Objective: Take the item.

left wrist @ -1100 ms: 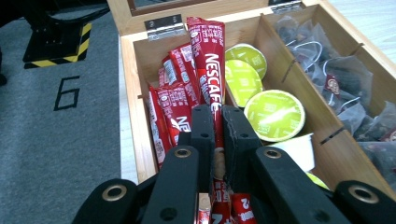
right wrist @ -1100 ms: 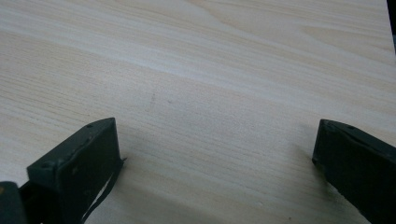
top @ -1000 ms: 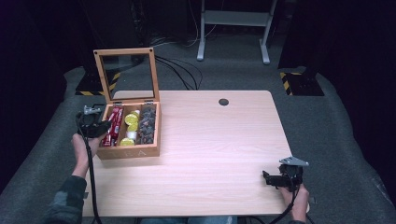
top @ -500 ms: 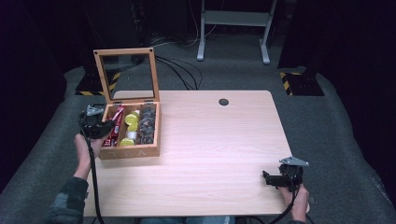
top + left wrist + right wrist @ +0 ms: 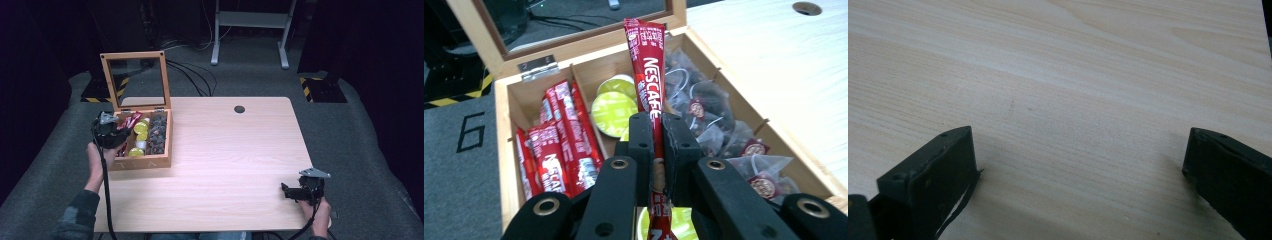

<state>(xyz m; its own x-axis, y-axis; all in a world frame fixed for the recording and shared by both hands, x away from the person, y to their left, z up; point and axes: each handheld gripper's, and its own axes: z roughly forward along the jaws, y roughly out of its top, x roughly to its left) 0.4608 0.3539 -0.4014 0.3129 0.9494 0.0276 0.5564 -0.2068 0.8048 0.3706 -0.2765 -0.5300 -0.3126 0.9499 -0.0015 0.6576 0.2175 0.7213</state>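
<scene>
Above the wooden tea box (image 5: 506, 130) at the table's left edge, a red Nescafé coffee stick (image 5: 650, 85) stands nearly upright, pinched low on its length by the clenched jaws of the left gripper (image 5: 655, 145). The stick's upper end rises over the box's middle compartment, clear of the contents below. Under it, that middle compartment holds green-lidded capsules (image 5: 613, 111); the compartment to one side holds more red Nescafé sticks (image 5: 559, 145) lying flat, and the one on the other side holds clear pyramid tea bags (image 5: 709, 115) with small round tags. The box's glass-paned lid (image 5: 134, 80) stands open, hinged at the far side. In the high view, the left gripper (image 5: 111, 131) hovers over the box's left side, the person's hand behind it. Near the table's (image 5: 235, 150) front right corner, the right gripper (image 5: 287, 191) rests low over the bare wood, its jaws spread wide with nothing between them. A round cable hole (image 5: 239, 109) sits near the far edge.
</scene>
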